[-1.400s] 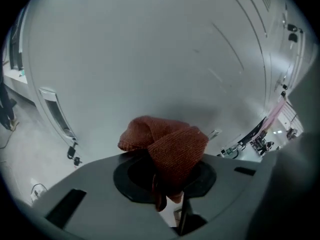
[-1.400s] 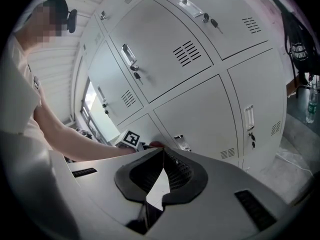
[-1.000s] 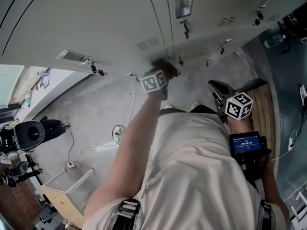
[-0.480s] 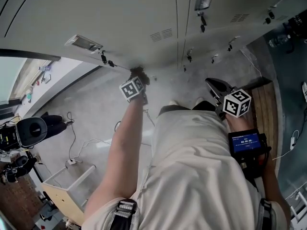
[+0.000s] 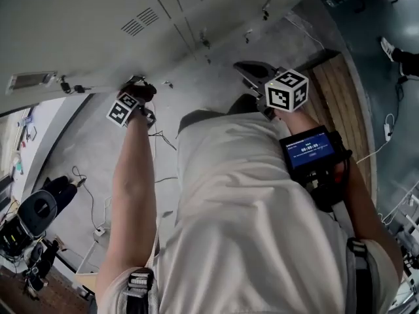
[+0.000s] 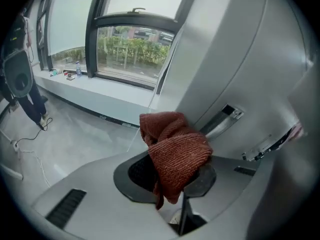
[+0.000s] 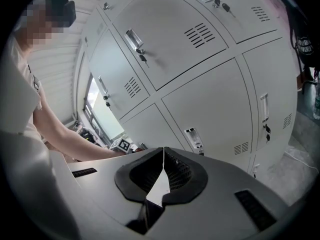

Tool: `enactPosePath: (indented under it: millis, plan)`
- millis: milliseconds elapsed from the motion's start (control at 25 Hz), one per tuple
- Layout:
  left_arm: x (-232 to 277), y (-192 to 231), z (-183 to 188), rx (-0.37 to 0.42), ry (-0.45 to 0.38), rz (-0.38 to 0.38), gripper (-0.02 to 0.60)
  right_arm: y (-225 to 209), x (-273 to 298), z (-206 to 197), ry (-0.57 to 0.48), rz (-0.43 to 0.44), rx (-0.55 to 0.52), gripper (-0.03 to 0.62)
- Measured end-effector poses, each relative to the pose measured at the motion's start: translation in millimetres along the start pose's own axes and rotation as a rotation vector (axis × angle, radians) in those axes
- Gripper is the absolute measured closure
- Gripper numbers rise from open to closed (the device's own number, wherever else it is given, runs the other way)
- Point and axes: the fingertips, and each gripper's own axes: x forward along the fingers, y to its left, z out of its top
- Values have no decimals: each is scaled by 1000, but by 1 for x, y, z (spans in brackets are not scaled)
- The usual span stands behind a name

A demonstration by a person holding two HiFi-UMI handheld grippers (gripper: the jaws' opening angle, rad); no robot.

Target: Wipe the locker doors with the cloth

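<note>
My left gripper (image 6: 172,171) is shut on a rust-red knitted cloth (image 6: 172,151) that bunches up over its jaws, close against a grey locker door (image 6: 240,59) on the right. In the head view the left gripper (image 5: 139,95) reaches out to the lower edge of the locker doors (image 5: 85,18), the cloth hidden behind it. My right gripper (image 7: 162,176) is shut with nothing in it and held back from the lockers (image 7: 210,104), near the person's waist (image 5: 252,77).
A window (image 6: 125,39) and sill lie beyond the left gripper. Cables and a speaker-like device (image 5: 36,211) sit on the grey floor at the left. A wooden bench (image 5: 337,90) stands at the right. Locker handles with keys (image 7: 137,46) stick out from the doors.
The left gripper with the cloth has swept leftward along the locker doors. The head view has swung, so the lockers now sit at the upper left. The right gripper has stayed near the waist.
</note>
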Motion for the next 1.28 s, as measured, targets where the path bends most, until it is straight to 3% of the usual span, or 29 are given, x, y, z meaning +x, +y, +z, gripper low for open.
enactPosePath:
  millis: [280,480,640,840,960,1080,1120,1280]
  plan:
    - [2,-44,-10,125,30,35,508,-4,-9,7,-63,-19,112,576]
    - [30,-135,-48,189,53,-140,508,-25,-23,-1,-75,-14,132,576]
    - [44,-176,-63,253,69,-169,508,-37,-33,-14,-89,-33,152,576]
    - [38,-236,-72,373,42,-266,508,-52,-56,-22,-84,-71,183,576]
    - [33,-271,-76,504,7,-336,508,-55,-59,-21,-77,-72,191,576]
    - [28,-290,-76,633,-79,-372,508,-54,-57,-24,-52,-59,182,576]
    - [30,-284,-75,619,-98,-355,508,-54,-56,-25,-44,-54,175,576]
    - [46,-228,-70,435,-110,-249,508,-53,-52,-34,-18,-41,154,576]
